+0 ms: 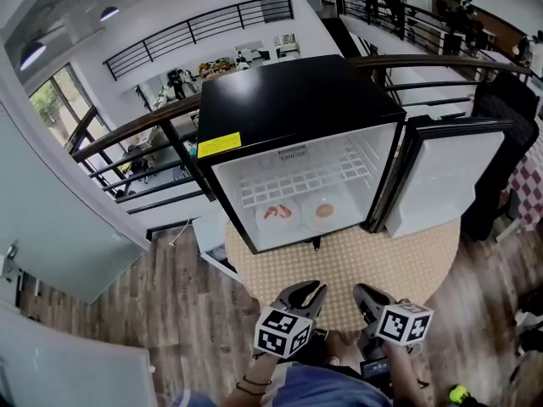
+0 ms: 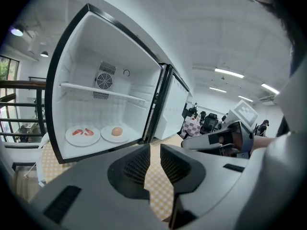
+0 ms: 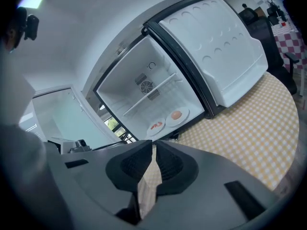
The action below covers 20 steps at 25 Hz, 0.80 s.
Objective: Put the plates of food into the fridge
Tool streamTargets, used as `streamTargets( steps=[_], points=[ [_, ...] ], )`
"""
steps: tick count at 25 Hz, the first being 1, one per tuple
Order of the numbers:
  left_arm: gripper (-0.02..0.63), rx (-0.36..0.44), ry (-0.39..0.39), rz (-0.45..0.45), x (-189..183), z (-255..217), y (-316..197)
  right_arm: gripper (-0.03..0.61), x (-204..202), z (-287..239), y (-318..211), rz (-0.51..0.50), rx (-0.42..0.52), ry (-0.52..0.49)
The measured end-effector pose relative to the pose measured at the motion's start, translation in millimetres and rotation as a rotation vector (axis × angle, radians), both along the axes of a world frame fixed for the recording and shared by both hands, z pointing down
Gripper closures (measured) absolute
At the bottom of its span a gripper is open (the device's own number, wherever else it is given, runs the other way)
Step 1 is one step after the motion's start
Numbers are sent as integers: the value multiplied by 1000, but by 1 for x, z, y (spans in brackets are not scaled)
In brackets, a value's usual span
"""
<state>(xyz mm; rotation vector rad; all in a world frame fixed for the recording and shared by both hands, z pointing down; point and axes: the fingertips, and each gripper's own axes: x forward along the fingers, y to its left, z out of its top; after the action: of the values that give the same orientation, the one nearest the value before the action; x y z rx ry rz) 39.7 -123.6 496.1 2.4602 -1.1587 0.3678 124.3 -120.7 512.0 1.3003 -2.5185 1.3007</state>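
A black compact fridge [image 1: 288, 100] with a white interior stood open on a round worktop [image 1: 356, 265] covered with a yellow-and-white checked cloth. On the fridge's floor, at the left side, lay a round white plate [image 1: 277, 221] carrying two reddish-orange pieces of food [image 2: 82, 132]. Just beside it, to the right on the same floor, lay a second round white plate [image 1: 325, 222] with one round, pale-brown piece of food [image 2: 116, 131]. The two plates were very close; whether their rims touched I could not tell. A white wire shelf [image 1: 297, 181] ran across the fridge above both plates and was bare. The fridge's door [image 1: 445, 176], white on its inner face, was swung out to the fridge's right. In front of the fridge and well clear of its opening, above the near edge of the worktop, the left claw [image 1: 310, 293] pointed toward the fridge. In the left gripper view, the left claw [image 2: 154, 147] had its jaws narrowly parted with only the checked cloth showing through the gap. Just beside it, the right claw [image 1: 367, 295] also faced the fridge. In the right gripper view, the right claw [image 3: 154, 145] showed a slim gap and held nothing.
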Motion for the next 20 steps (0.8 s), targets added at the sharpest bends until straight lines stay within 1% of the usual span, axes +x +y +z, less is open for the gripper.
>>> streamTargets(
  steps=[5,9,12,15,20],
  points=[
    [543,19,22,-19,9,-11,45,541,-2,-5,47,-34,16,-4],
    [543,9,36,-38,12,-11,81,543,-4,-6,79,-59,34,3],
    [542,-11,22,-44,12,-7,105,545,-3,-7,98,-64,32,8],
    [543,-21,5,-53,11,-5,123,545,-4,-3,114,-70,12,-15],
    [543,-14,-1,-74,5,-6,136,546,-8,5,129,-83,7,-21]
  ],
)
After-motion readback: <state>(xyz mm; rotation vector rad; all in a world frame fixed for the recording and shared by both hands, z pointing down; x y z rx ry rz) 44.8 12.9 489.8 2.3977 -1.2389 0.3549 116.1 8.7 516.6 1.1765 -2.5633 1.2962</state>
